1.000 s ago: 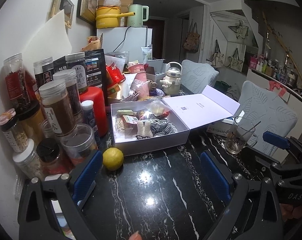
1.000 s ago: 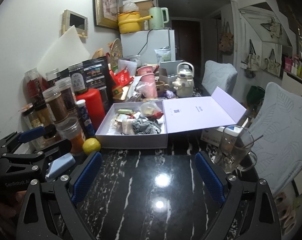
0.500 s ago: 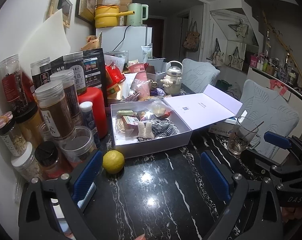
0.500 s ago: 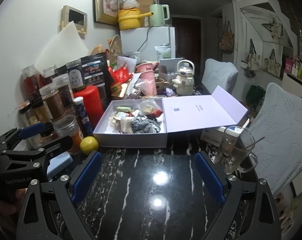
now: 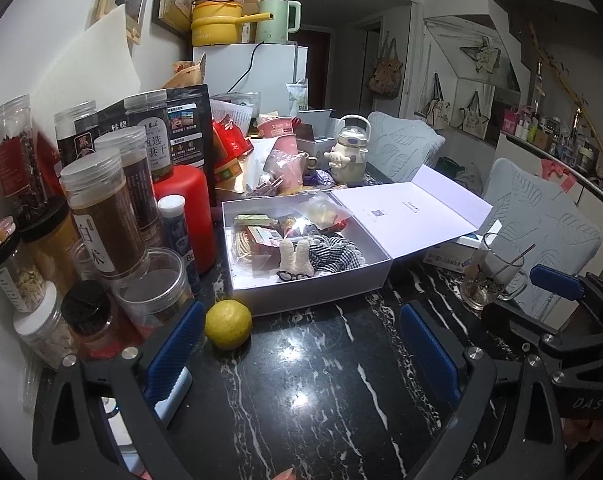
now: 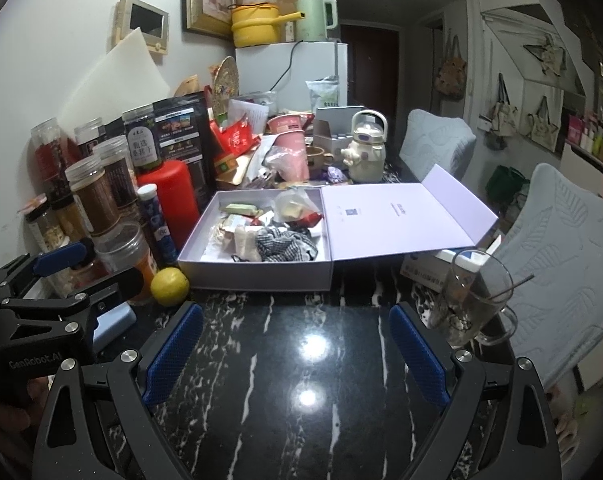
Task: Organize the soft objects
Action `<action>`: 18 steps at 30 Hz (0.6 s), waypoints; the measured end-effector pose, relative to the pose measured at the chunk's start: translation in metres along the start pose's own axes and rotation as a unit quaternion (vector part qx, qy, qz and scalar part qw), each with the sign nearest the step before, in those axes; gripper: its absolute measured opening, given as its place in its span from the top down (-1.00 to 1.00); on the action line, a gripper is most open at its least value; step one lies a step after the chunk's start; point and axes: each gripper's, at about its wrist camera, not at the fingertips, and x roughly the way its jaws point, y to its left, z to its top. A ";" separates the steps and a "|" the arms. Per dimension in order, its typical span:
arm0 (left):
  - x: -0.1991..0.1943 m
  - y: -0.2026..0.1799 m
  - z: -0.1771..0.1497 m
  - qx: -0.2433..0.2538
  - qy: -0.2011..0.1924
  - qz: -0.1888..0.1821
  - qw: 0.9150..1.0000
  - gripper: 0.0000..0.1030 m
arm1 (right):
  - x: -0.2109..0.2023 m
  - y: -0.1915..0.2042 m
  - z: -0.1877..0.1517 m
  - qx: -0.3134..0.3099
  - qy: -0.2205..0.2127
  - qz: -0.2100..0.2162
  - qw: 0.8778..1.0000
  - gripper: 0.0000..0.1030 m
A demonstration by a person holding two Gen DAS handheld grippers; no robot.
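Observation:
An open lilac box (image 5: 325, 288) (image 6: 257, 276) sits on the black marble table with its lid (image 5: 409, 216) (image 6: 401, 220) folded back to the right. Inside lie a black-and-white checked cloth (image 5: 335, 258) (image 6: 285, 246), a small white plush piece (image 5: 295, 260) (image 6: 243, 240), snack packets and a clear bag (image 5: 321, 212) (image 6: 291, 204). My left gripper (image 5: 301, 348) is open and empty, short of the box. My right gripper (image 6: 297, 352) is open and empty, also short of the box.
A yellow lemon (image 5: 227, 324) (image 6: 169, 286) lies by the box's front left corner. Jars and a red canister (image 5: 185, 216) (image 6: 167, 200) crowd the left side. A glass mug with a stirrer (image 5: 493, 272) (image 6: 473, 300) stands at the right. Clutter and a kettle-shaped bottle (image 5: 349, 152) stand behind the box.
Both grippers have drifted slightly; the box sits a little closer in the views. Nothing was grasped or moved.

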 end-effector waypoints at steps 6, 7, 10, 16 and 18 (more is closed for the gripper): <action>0.005 0.000 0.001 0.005 0.003 -0.004 1.000 -0.93 | 0.005 0.000 0.002 -0.001 0.006 -0.001 1.000 -0.85; 0.006 0.001 0.001 0.004 0.004 -0.005 1.000 -0.93 | 0.006 0.000 0.002 -0.001 0.007 -0.001 1.000 -0.85; 0.008 0.000 0.001 0.008 0.005 -0.002 1.000 -0.93 | 0.008 0.001 0.002 -0.001 0.009 -0.002 1.000 -0.85; 0.009 0.000 0.001 0.013 -0.001 0.001 1.000 -0.93 | 0.012 0.001 0.002 0.000 0.012 -0.002 1.000 -0.85; 0.009 0.000 0.001 0.014 -0.002 0.002 1.000 -0.93 | 0.014 -0.001 0.002 0.003 0.016 0.000 1.000 -0.85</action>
